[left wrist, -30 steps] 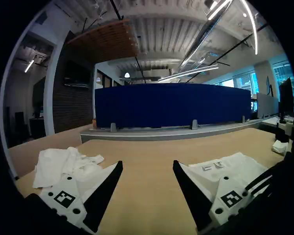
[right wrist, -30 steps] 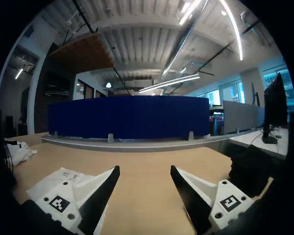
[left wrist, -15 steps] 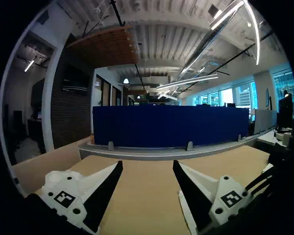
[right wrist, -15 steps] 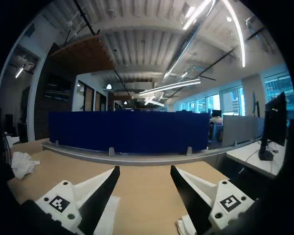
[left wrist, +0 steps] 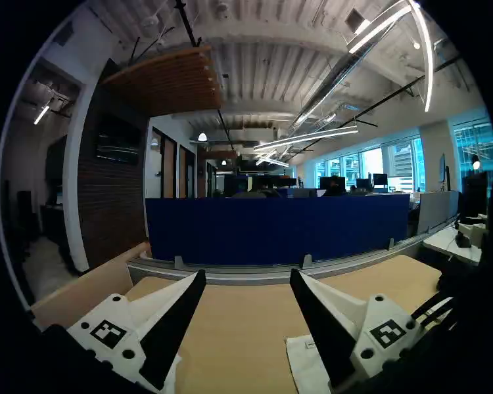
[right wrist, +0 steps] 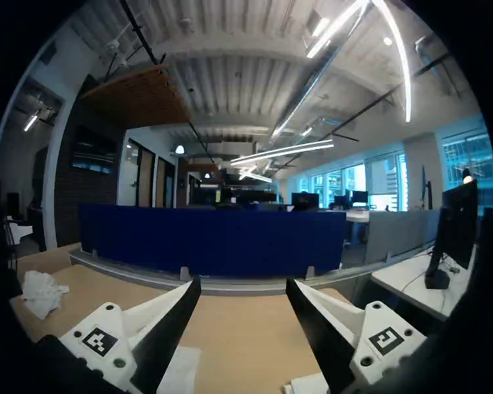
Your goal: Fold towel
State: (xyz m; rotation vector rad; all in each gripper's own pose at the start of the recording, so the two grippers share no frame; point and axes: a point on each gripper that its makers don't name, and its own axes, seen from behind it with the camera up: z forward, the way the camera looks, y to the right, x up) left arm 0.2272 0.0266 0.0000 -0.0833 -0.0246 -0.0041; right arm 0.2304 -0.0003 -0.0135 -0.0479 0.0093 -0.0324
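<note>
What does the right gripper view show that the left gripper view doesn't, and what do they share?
Right gripper view: the open right gripper and a crumpled white cloth at the left of the light wooden table. Left gripper view: the open left gripper and a small tag on the flat white towel. Both: the table, white towel fabric below the fingers, and the blue fabric partition behind.

Light wood counter [left wrist: 246, 328]: flat white towel [left wrist: 304, 362] at 5 o'clock. Right gripper view: crumpled cloth [right wrist: 41, 292] at 8 o'clock.
</note>
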